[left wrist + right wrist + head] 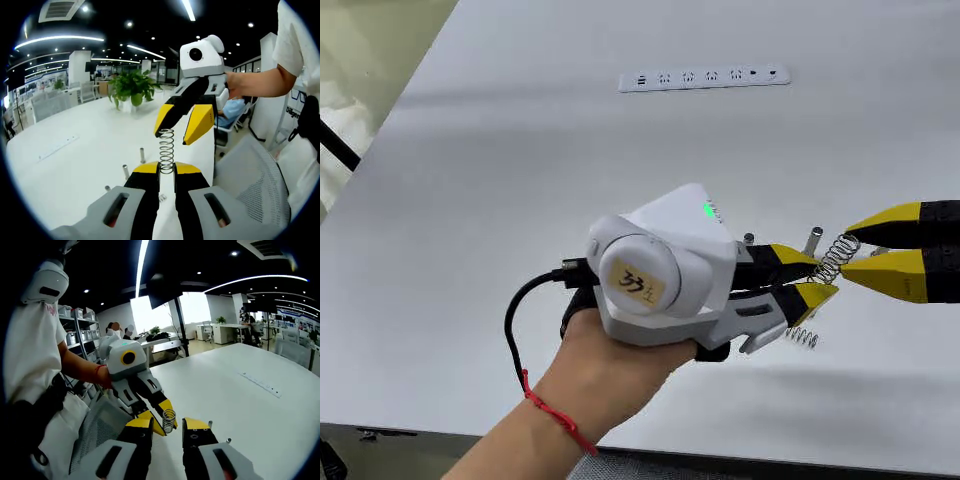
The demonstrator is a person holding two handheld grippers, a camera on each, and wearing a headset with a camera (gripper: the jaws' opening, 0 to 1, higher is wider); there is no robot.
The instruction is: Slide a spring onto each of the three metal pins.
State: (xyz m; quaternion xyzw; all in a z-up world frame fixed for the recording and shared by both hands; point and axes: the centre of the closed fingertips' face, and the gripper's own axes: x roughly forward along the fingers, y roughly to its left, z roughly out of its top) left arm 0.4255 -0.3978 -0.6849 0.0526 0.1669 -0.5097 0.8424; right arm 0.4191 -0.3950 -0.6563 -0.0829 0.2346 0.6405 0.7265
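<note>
Left gripper (823,275), white body with yellow-tipped black jaws, sits mid-table and points right. Its jaws are nearly closed, pinching the left end of a thin silver wire coil spring (834,258). That spring is held in the air above the white table (570,180), not on any pin. Right gripper (848,250) comes in from the right with jaws spread; the spring's right end sits at its jaw tips, contact unclear. In the left gripper view, three short upright metal pins (142,155) stand in a row on the table just far of the jaws, all bare. A second loose coil spring (802,337) lies on the table just near of the left gripper's jaws. White power strip (704,78) lies at the far side, well apart.
</note>
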